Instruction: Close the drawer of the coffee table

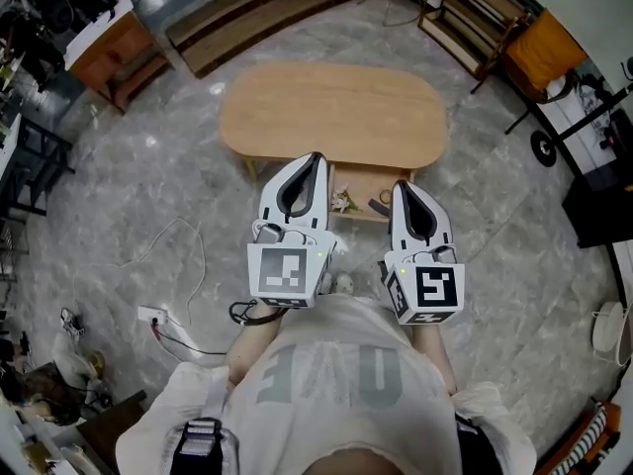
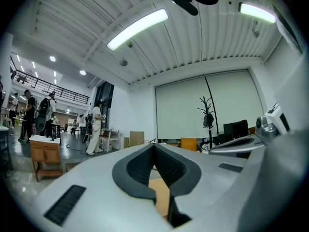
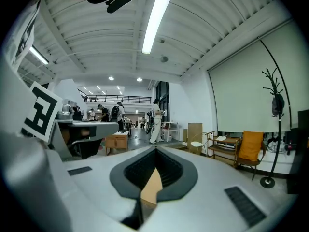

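Observation:
The oval wooden coffee table point(image 1: 336, 112) stands on the marble floor ahead of me. Its drawer point(image 1: 361, 181) is pulled out toward me, with a small pale thing point(image 1: 342, 202) and a dark thing point(image 1: 381, 206) inside. My left gripper point(image 1: 315, 158) is held level with its tip over the table's near edge, left of the drawer, jaws together and nothing between them. My right gripper point(image 1: 404, 186) hovers over the drawer's right end, also shut and empty. In the left gripper view the left gripper point(image 2: 154, 146) shows closed tips; the right gripper view shows the right gripper point(image 3: 155, 150) likewise closed.
A wooden cabinet point(image 1: 114, 52) and low steps point(image 1: 257, 13) lie beyond the table at left. A shelf point(image 1: 475, 13) and an orange chair point(image 1: 544, 52) stand at the far right, a black box point(image 1: 603, 201) to the right. Cables and a power strip point(image 1: 153, 315) lie on the floor at left.

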